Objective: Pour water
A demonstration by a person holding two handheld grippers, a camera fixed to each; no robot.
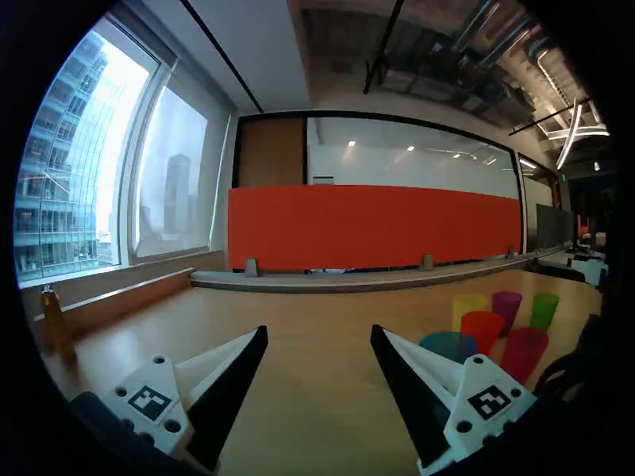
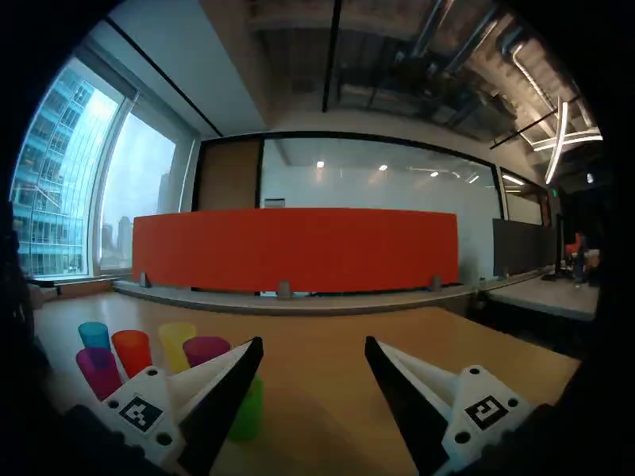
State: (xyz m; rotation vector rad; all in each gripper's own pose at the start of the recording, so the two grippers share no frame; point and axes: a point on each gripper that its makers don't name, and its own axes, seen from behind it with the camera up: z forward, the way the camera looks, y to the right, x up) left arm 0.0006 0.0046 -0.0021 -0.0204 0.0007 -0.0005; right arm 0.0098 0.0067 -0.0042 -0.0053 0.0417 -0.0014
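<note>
Several coloured plastic cups stand in a cluster on the wooden table [image 1: 317, 349]: yellow [image 1: 468, 308], purple [image 1: 506, 305], green [image 1: 544, 308], red [image 1: 482, 329], blue [image 1: 449, 346] and pink [image 1: 525, 351] in the left gripper view. My left gripper [image 1: 319, 341] is open above the table, to the left of the cluster. In the right gripper view the cups sit at the lower left: blue [image 2: 94, 335], red [image 2: 131, 350], yellow [image 2: 176, 339], purple [image 2: 205, 349], pink [image 2: 98, 370], and green [image 2: 249, 408] partly behind a finger. My right gripper [image 2: 314, 349] is open, empty.
An amber bottle [image 1: 52, 316] stands at the table's far left by the window ledge. A red divider panel [image 1: 373, 226] runs along the table's back edge. Another desk [image 2: 548, 295] lies at the right.
</note>
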